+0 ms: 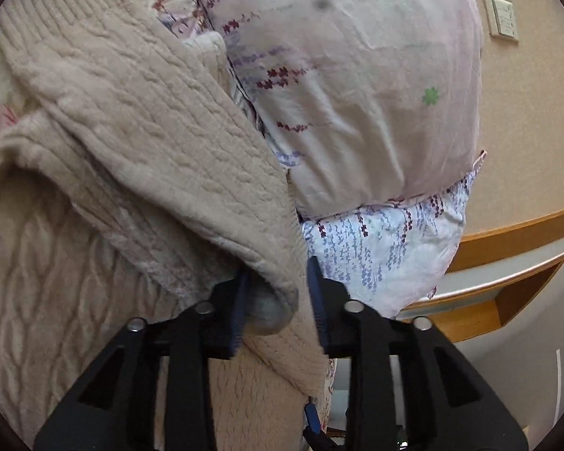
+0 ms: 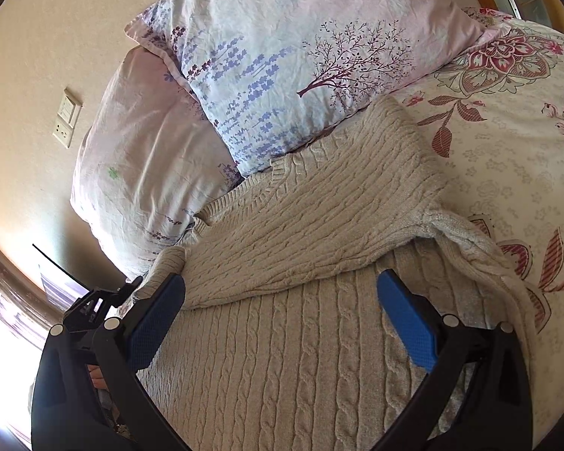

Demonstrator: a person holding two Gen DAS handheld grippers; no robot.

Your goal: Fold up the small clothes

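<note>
A bed (image 2: 515, 158) fills the room's corner, its sheet printed with red and pink flowers, and two pale lilac pillows (image 2: 282, 56) with purple sprigs lean against the beige wall (image 2: 30, 75). On that wall, beside the pillows, sit a light switch and a socket (image 2: 67, 118); a wooden shelf (image 1: 507, 293) runs along the wall below the pillows. Bright daylight comes in at the side. A cream cable-knit sweater (image 2: 300, 218) lies on the bed just in front of the pillows, its upper edge touching them, one sleeve folded across the body and ribbed trim showing at the edges. The left gripper (image 1: 278, 300) has its jaws partly open, a fold of the sweater's edge lying between them, not clamped. The right gripper (image 2: 282, 315) hovers over the sweater's body with its jaws spread wide, gripping nothing.
</note>
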